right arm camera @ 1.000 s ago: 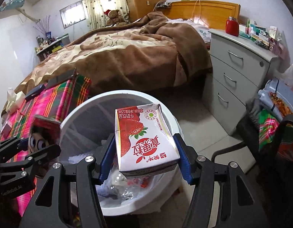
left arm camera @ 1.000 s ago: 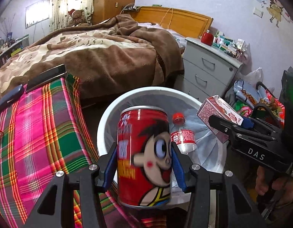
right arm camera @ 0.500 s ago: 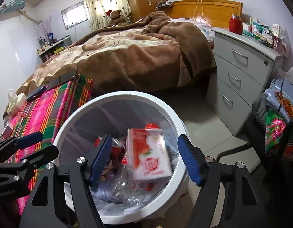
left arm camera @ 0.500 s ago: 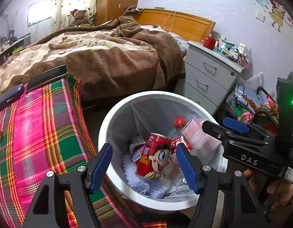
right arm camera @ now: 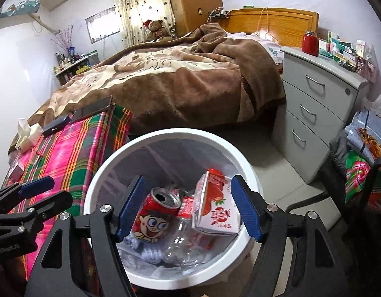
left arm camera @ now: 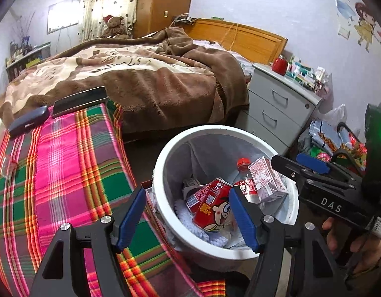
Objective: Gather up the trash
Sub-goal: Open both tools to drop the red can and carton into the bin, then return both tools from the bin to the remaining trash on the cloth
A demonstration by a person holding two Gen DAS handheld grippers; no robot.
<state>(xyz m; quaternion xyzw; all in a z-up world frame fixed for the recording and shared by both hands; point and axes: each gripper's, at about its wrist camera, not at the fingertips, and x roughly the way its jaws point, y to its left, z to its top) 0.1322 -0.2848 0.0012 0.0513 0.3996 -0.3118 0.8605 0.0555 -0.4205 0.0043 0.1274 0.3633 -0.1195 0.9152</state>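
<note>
A white round trash bin point(left arm camera: 163, 163) point(right arm camera: 108, 163) stands on the floor beside the plaid-covered table. Inside it lie a red cartoon can point(left arm camera: 211, 208) point(right arm camera: 153, 219), a strawberry milk carton point(left arm camera: 266, 179) point(right arm camera: 216, 205) and a clear bottle with a red cap point(left arm camera: 243, 170) point(right arm camera: 183, 242). My left gripper point(left arm camera: 186, 216) hangs open above the bin's near left rim with nothing between its blue pads. My right gripper point(right arm camera: 189, 208) is open over the bin, holding nothing; it also shows at the right of the left wrist view as the right gripper point(left arm camera: 301, 165).
A pink and green plaid cloth point(left arm camera: 54, 173) covers the table at left, with a black case point(left arm camera: 28, 121) and a dark flat device point(left arm camera: 79, 100) at its far end. A bed with a brown blanket point(left arm camera: 153, 79) lies behind the bin. Grey drawers point(right arm camera: 314, 109) and bags point(right arm camera: 363, 153) stand right.
Both grippers let go: the red can dropped from the left one and the milk carton from the right one into the bin. The left gripper then drew back to the left.
</note>
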